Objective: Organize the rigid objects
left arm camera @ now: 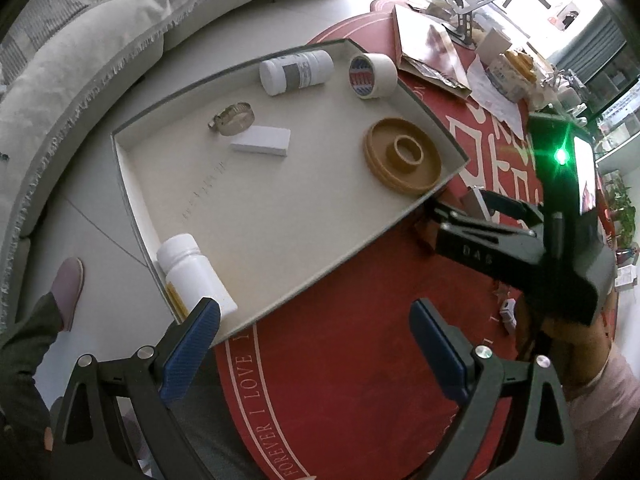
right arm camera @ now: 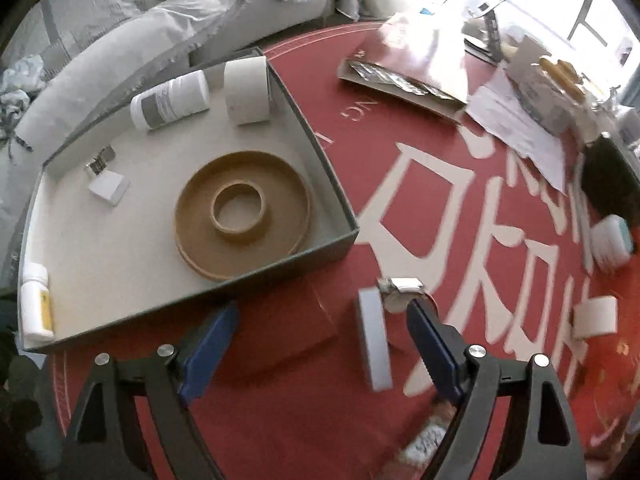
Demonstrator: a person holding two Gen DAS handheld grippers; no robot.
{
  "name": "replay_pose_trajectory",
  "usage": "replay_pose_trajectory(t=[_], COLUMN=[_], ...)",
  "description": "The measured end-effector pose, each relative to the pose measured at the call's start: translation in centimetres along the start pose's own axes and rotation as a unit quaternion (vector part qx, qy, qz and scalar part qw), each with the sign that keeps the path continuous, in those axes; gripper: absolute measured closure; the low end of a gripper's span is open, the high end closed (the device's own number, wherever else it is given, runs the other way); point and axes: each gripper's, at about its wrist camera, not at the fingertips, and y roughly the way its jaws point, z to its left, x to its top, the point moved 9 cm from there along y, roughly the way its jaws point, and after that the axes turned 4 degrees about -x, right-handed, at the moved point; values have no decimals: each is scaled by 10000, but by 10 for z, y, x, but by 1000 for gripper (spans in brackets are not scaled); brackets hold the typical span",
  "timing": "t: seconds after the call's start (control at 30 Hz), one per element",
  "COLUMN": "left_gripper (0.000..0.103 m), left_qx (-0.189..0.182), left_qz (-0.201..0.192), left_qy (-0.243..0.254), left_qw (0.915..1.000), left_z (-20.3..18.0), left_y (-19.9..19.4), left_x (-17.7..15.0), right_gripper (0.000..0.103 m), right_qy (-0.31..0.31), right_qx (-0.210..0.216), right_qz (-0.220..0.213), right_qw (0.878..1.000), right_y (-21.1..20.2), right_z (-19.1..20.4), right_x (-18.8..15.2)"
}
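A shallow grey tray [right arm camera: 316,136] with a pale floor sits at the edge of a round red table [right arm camera: 320,420]; six things lie in it. There are two white bottles: the labelled bottle [right arm camera: 170,100] lies on its side at the far wall, its long axis running along that wall with its cap toward the far left corner; the plain bottle [right arm camera: 35,304] lies in the near left corner, its long axis along the left wall and its cap pointing toward the far end. One roll of tape [right arm camera: 246,92] stands on edge in the far right corner, just beside the labelled bottle; in the left wrist view its open core faces the camera. One tan ring-shaped disc [right arm camera: 242,232] lies flat near the near right corner, its hollow side up. One small white block [right arm camera: 109,187] lies flat by a single metal clamp ring [right arm camera: 100,162], the two just touching or nearly so.

Outside the tray, on the red cloth, lie one grey bar [right arm camera: 374,340], its long axis running away from the camera, one metal-banded ring [right arm camera: 402,292] at its far end, a second pale roll [right arm camera: 594,316] and a white tub [right arm camera: 610,244] further right.

The right gripper [right arm camera: 320,356] hangs over the cloth beside the tray's near wall, jaws spread wide with nothing between the pads; the left gripper [left arm camera: 316,344] is likewise wide apart and empty over the tray's near corner.
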Motion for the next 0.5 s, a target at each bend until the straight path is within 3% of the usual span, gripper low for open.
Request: replay_pose_trajectory(t=[0.07, 0.1, 0.17, 0.23, 0.27, 0.3, 0.5], left_gripper=[6, 6, 6, 6, 6, 6, 6], left_qx=[8, 8, 21, 60, 81, 93, 107], left_qz=[21, 26, 24, 29, 35, 49, 79], left_qy=[-2, 2, 18, 58, 52, 41, 292], left_qw=[10000, 10000, 10000, 10000, 9999, 9999, 9995], left_z=[-2, -2, -3, -3, -2, -2, -11], left_y=[2, 2, 3, 5, 6, 7, 10], left_x=[-2, -3, -3, -5, -5, -7, -21], right_gripper=[22, 34, 52, 60, 75, 82, 84], right_qy=[270, 387, 52, -9, -89, -98, -71], right_qx=[337, 351, -31, 71, 27, 50, 125], right_qz=[195, 239, 278, 346, 344, 379, 765], right_qw=[9989, 9983, 9996, 9994, 9994, 9992, 9970], right_y=[5, 5, 1, -2, -6, -9, -34], right_z=[-1, -3, -2, 0, 1, 2, 12], right_x=[-1, -3, -9, -17, -22, -26, -84])
